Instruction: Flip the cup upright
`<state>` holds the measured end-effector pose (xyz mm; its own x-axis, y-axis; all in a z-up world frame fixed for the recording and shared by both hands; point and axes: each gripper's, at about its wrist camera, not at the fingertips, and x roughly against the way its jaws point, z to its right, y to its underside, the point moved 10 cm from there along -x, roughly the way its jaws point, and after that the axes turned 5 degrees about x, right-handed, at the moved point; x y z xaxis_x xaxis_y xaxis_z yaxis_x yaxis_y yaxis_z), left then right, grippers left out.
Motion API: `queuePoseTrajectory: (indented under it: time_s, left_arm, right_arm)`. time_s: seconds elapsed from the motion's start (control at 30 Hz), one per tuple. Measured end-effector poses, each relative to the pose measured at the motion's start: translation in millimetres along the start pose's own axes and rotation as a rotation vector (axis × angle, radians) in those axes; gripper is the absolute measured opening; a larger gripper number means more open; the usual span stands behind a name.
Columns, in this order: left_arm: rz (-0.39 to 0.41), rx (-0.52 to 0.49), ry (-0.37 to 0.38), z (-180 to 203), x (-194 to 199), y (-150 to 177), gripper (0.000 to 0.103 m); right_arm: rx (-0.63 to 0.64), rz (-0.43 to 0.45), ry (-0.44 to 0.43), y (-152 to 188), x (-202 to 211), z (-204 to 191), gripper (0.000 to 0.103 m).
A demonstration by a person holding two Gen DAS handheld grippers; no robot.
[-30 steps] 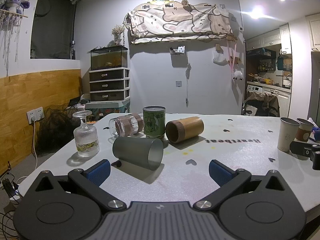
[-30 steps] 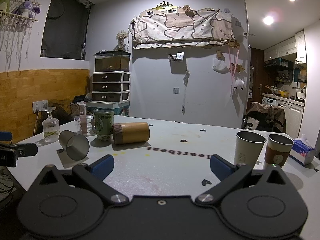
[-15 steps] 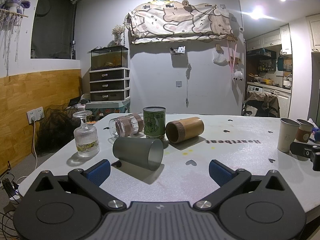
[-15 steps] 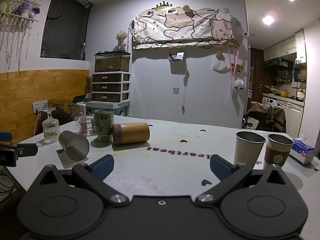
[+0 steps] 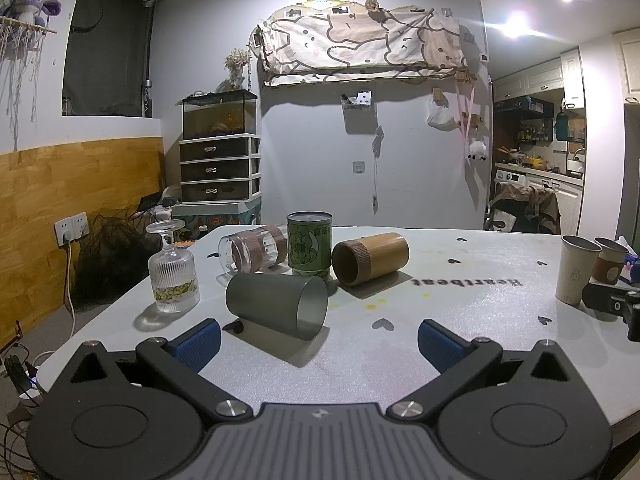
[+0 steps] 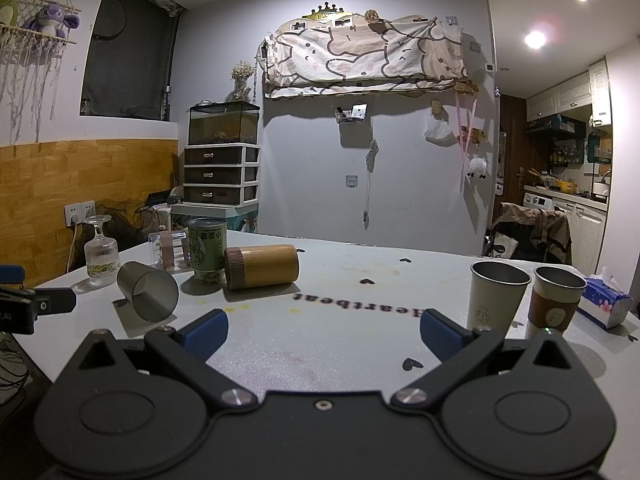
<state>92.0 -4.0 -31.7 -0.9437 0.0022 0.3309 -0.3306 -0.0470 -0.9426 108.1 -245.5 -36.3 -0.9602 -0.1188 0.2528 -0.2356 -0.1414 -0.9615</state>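
A grey frosted cup [image 5: 276, 304] lies on its side on the white table [image 5: 460, 320], its mouth toward the lower right. It also shows in the right wrist view [image 6: 147, 291]. My left gripper [image 5: 319, 342] is open and empty, just short of this cup. A bamboo cup [image 5: 370, 258] and a clear glass with a brown band [image 5: 254, 250] also lie on their sides. A green cup [image 5: 309, 245] and a stemmed glass [image 5: 173, 270] stand upside down. My right gripper [image 6: 323, 330] is open and empty over the table's middle.
Two upright paper cups [image 6: 496, 298] [image 6: 556, 300] and a tissue pack [image 6: 606, 304] stand at the right. The left gripper's body [image 6: 28, 304] shows at the left edge of the right wrist view. The table's left edge is near the stemmed glass.
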Motion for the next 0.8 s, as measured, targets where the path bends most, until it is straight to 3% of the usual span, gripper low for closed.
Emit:
queuePoseTrajectory:
  time_s: [0.8]
  left_arm:
    - [-0.002, 0.001, 0.001, -0.1, -0.2, 0.0, 0.103]
  right_arm:
    - [-0.002, -0.001, -0.001, 0.6, 1.7, 2.1, 0.103]
